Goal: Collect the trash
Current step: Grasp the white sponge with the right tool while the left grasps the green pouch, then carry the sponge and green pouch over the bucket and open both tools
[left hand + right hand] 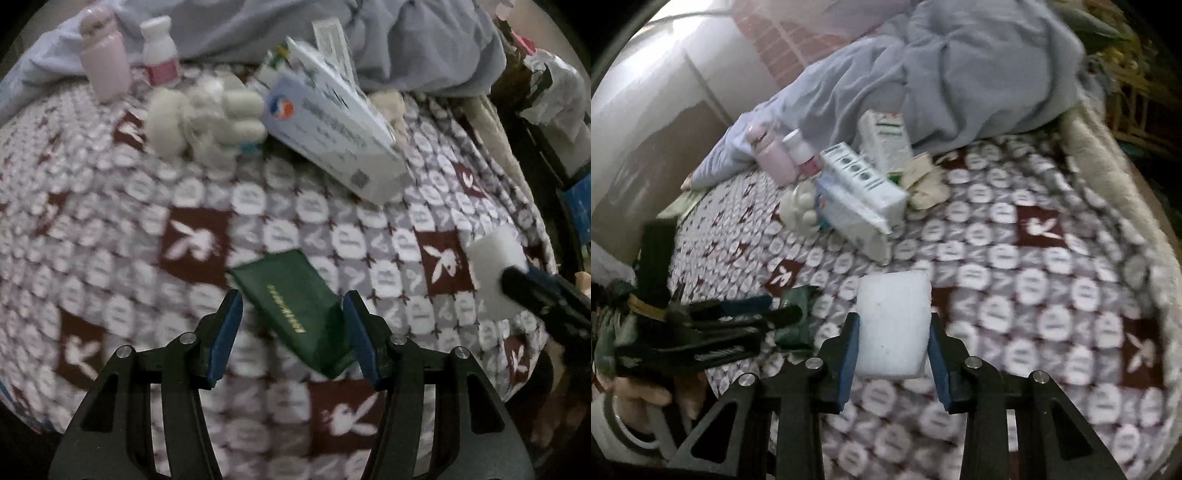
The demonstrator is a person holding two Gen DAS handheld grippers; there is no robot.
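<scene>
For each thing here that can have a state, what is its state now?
Left gripper: open, green packet between its pads.
Green packet: lying on the bedspread.
Right gripper: shut on the white block.
Pink bottle: upright, capped.
White bottle: upright, capped.
Large box: tilted.

Left wrist: close, steeply down onto bedspread (110, 221), green packet (295, 306) between fingers. Right wrist: slanted down, from the right, farther across bed to wall. Shared: boxes (332, 136) (860, 195), pink bottle (105, 62) (774, 155), white block (495, 269) (892, 325).
</scene>
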